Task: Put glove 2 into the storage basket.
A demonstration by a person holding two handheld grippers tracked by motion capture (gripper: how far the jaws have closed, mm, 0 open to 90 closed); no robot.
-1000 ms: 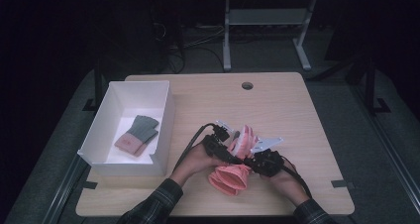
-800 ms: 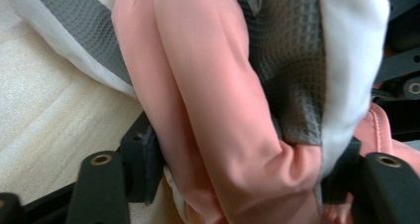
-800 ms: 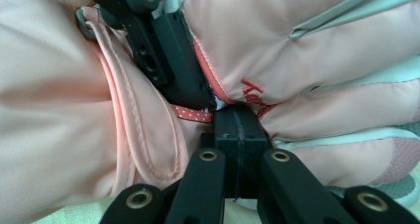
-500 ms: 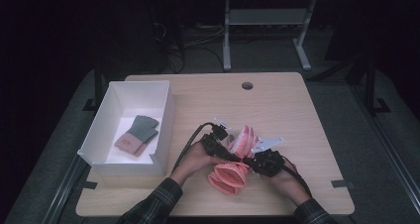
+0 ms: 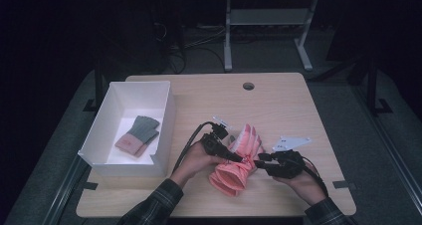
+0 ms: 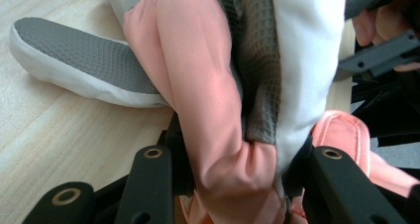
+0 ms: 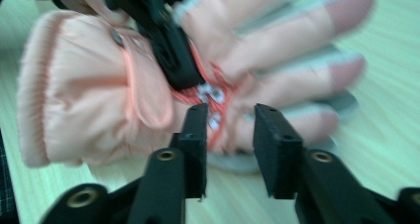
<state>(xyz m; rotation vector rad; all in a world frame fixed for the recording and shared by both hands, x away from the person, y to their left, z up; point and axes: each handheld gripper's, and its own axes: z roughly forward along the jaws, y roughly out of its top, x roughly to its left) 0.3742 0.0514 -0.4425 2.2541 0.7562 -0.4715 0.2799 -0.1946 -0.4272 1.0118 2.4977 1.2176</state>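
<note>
My left gripper point(image 5: 234, 158) pinches the pink glove point(image 5: 238, 163) at its gathered waist; in the left gripper view its jaws, which have just been closing, sit narrow with the bunched pink and grey fabric point(image 6: 233, 149) pressed between them. My right gripper point(image 5: 263, 160) sits just off the glove toward three o'clock, jaws partway apart after just opening, and in the right gripper view nothing lies between them: the glove point(image 7: 148, 85) hangs a little beyond the tips. The glove's long axis runs from its cuff at about seven o'clock to its fingers at about one o'clock on the counter point(image 5: 278, 100). I judge the left gripper carries it now. The white box point(image 5: 164, 135) lies at nine o'clock, well apart, with a grey-and-pink glove point(image 5: 138, 135) inside.
</note>
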